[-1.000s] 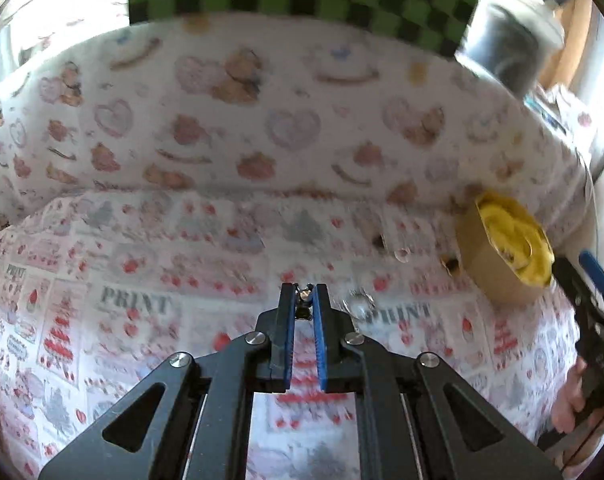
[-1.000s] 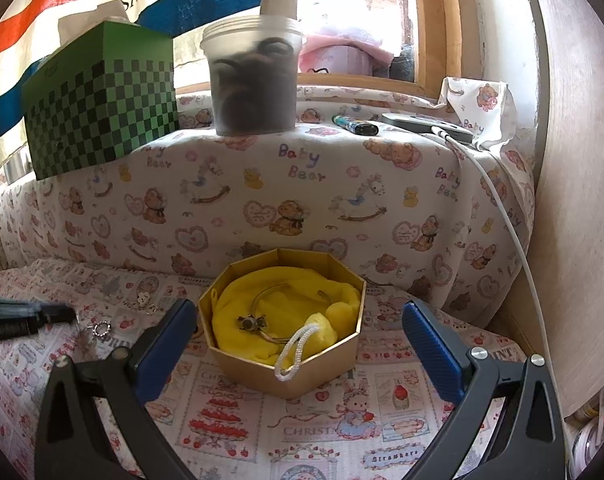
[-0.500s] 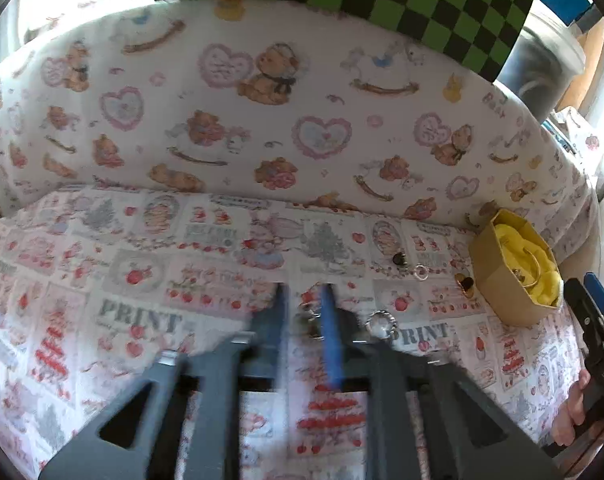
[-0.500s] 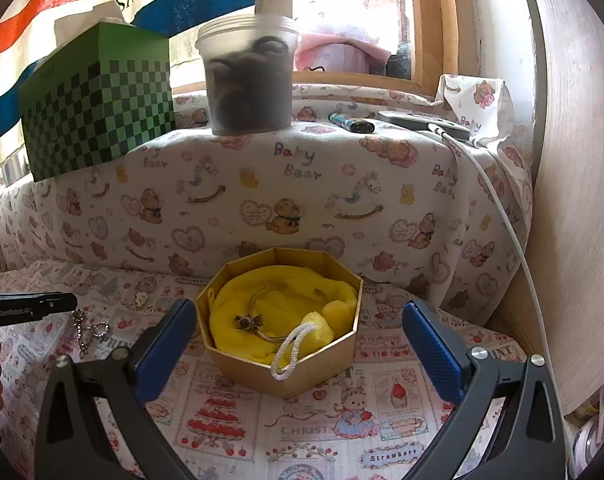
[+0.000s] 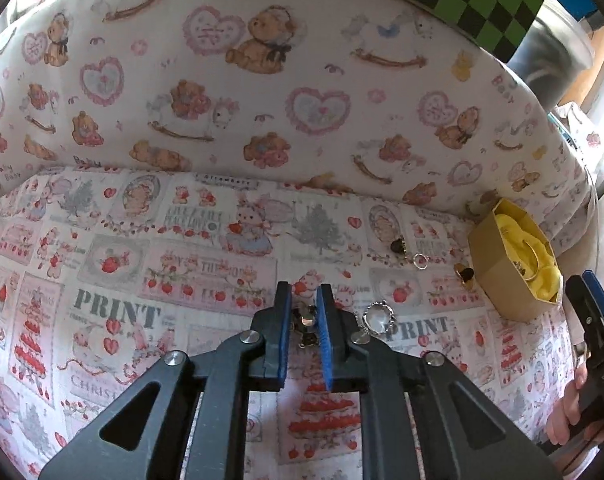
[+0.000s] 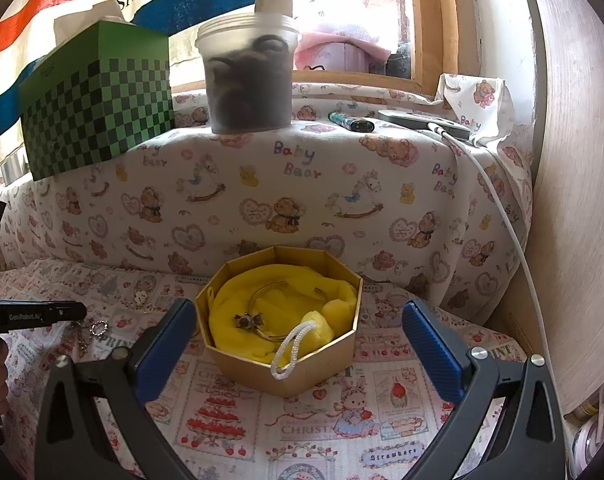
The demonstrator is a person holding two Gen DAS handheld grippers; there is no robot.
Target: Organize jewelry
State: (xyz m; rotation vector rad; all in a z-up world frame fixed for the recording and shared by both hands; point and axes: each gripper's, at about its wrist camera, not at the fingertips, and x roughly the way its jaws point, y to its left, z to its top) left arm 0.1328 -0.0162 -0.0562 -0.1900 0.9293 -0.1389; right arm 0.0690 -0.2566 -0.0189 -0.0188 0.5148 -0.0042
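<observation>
My left gripper (image 5: 303, 294) is shut on a small silver chain piece (image 5: 306, 322), which sits between the blue pads and dangles just above the printed cloth. In the right wrist view the chain (image 6: 80, 338) hangs under the left gripper (image 6: 68, 311). A beaded silver ring (image 5: 377, 317) lies right beside the left fingers. The gold octagonal box (image 6: 313, 368), lined with yellow cloth (image 6: 238, 300), holds a bangle (image 6: 262, 312) and a white cord loop. My right gripper (image 6: 298, 312) stands open wide, its pads on either side of the box front without touching it.
Loose pieces lie on the cloth left of the box: a dark charm (image 5: 397, 245), a thin ring (image 5: 420, 261), a gold and black ring (image 5: 463, 276). A raised ledge behind carries a green checkered box (image 6: 98, 112), a plastic tub (image 6: 248, 76), a lighter and a cabled phone.
My left gripper has risen a little off the cloth and shifted right with the chain piece, which now hangs free. The right gripper and the box have stayed put.
</observation>
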